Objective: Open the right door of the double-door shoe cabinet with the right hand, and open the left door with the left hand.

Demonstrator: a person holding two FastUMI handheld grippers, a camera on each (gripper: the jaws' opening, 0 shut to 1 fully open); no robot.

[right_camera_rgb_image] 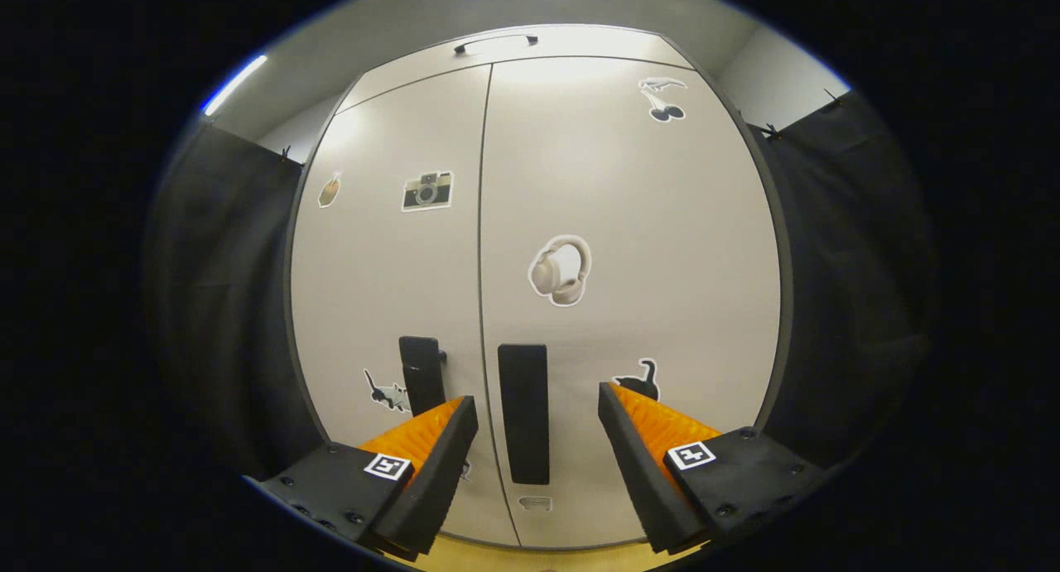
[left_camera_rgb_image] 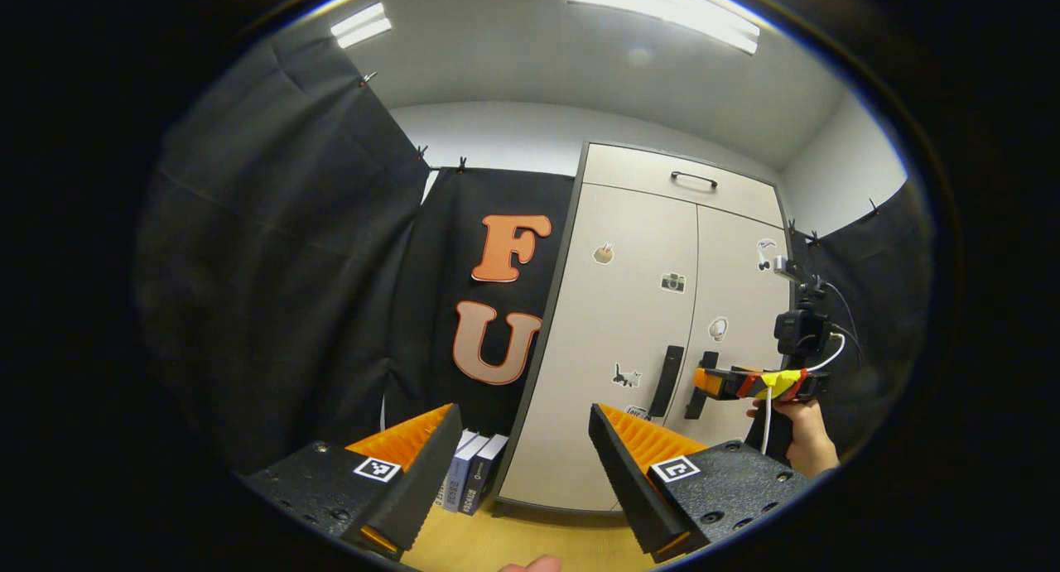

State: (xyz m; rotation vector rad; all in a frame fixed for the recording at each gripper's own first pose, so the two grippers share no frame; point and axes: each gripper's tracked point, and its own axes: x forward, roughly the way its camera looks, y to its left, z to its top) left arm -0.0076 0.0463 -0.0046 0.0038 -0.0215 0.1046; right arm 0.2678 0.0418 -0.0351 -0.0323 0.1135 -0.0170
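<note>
The pale double-door shoe cabinet [left_camera_rgb_image: 629,307] stands with both doors closed. Each door carries a dark vertical handle near the centre seam. In the right gripper view the right door's handle [right_camera_rgb_image: 523,410] rises between my open right gripper's [right_camera_rgb_image: 537,427] fingers, close ahead; the left door's handle [right_camera_rgb_image: 421,373] is just left of it. In the left gripper view my left gripper [left_camera_rgb_image: 523,439] is open and stands well back from the cabinet, left of the left handle [left_camera_rgb_image: 666,380]. Farther off there, the right gripper [left_camera_rgb_image: 704,382], held by a hand [left_camera_rgb_image: 805,439], reaches the right handle [left_camera_rgb_image: 701,386].
A top drawer with a black bar handle [left_camera_rgb_image: 694,178] sits above the doors. Several books [left_camera_rgb_image: 468,473] stand on the wooden floor [left_camera_rgb_image: 497,539] left of the cabinet. Black cloth walls [left_camera_rgb_image: 281,266] close in on both sides. Stickers dot the doors.
</note>
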